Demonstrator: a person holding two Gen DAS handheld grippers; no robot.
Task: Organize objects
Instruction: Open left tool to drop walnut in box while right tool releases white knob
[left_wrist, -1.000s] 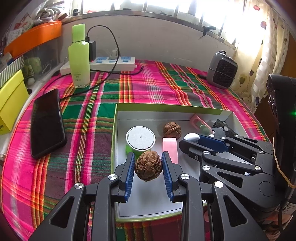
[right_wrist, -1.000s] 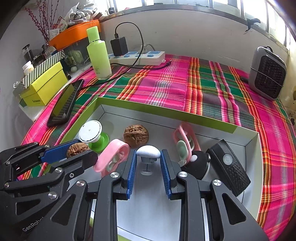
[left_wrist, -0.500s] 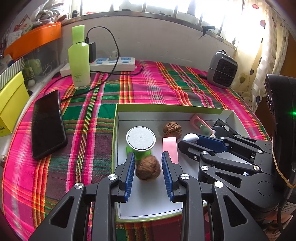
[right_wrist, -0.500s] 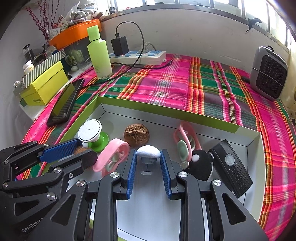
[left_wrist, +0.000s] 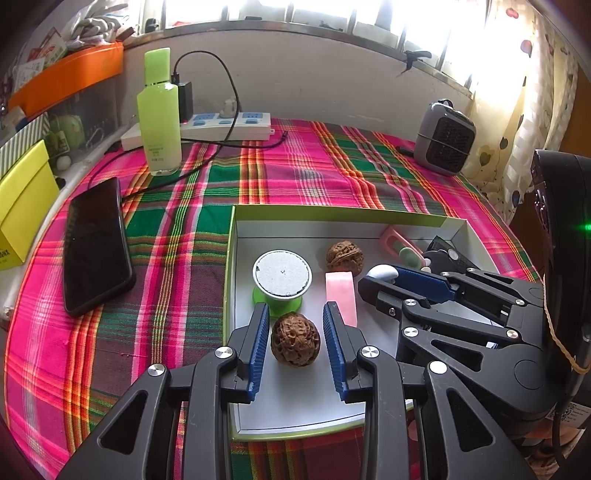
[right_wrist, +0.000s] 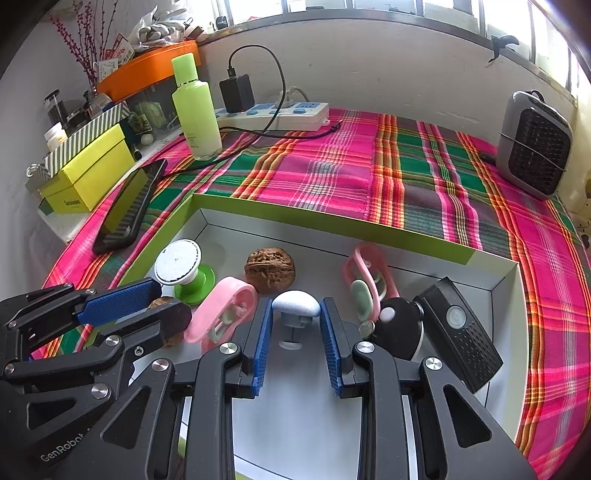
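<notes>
The left tool (left_wrist: 294, 341) points down into the box. Its two blue pads stand a little apart from the walnut (left_wrist: 294, 344) that sits between them on the box floor. There is a small gap on each side, so the left tool is not gripping it. The walnut looks let go and put down.

The right tool (right_wrist: 295, 321) is closed on a small white knob (right_wrist: 296, 303) with a round cap. The pads press on both sides of the cap, and its little stem hangs down between them.

Around the tools lies the rest. A second walnut (right_wrist: 270, 270) sits farther back in the box. A white-topped green stand (left_wrist: 282, 278) is just behind the left tool. A pink clip (right_wrist: 221, 314) lies between the two tools. Another pink clip (right_wrist: 367, 282) leans near the back wall, with a black round thing (right_wrist: 400, 328) and a black remote (right_wrist: 460, 334) beside it. All of these are inside the white box with a green rim (right_wrist: 332, 218), which rests on the table's bright plaid cloth (right_wrist: 388, 166). A phone (left_wrist: 94, 243) and a green bottle (left_wrist: 159, 118) stay outside the box.

The step in hand seems to be putting small things into the box. Next, the left tool likely needs to lift straight up so it does not bump the walnut. The right tool likely needs to set the white knob on a bare spot and then let go.
</notes>
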